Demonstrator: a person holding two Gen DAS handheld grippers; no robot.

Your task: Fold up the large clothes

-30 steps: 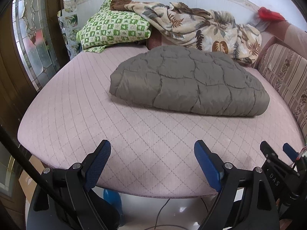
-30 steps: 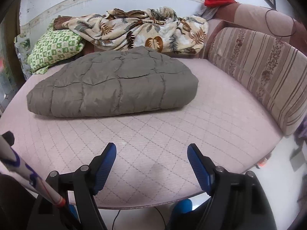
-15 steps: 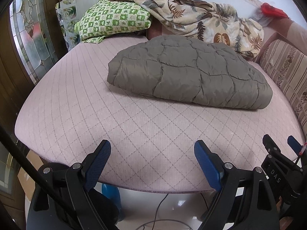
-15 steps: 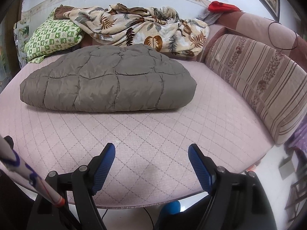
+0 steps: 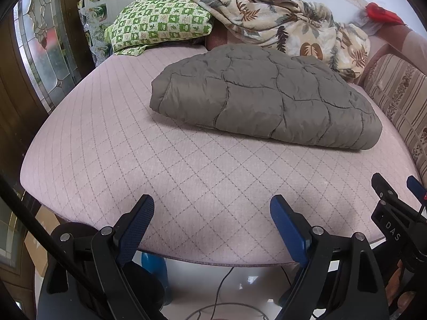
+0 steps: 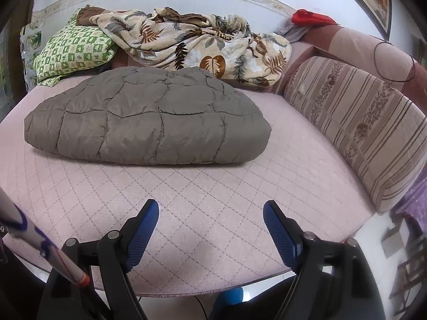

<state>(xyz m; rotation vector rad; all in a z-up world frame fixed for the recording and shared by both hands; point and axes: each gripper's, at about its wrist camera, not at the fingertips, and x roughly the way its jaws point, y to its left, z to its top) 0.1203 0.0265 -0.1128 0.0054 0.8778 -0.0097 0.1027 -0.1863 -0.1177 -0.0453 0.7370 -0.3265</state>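
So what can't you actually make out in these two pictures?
- Grey quilted garment: its kind and inner layers, folded under in both views.
- What lies beneath the leaf-print blanket, both views.
- Red item: too small, far corner.
- Floor under the bed: hidden by its edge.

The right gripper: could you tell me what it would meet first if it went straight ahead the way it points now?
Probably the folded grey quilted jacket. The right gripper is open and empty over the pink mattress, aimed toward the jacket's near edge; if it angles downward, the mattress may come first.
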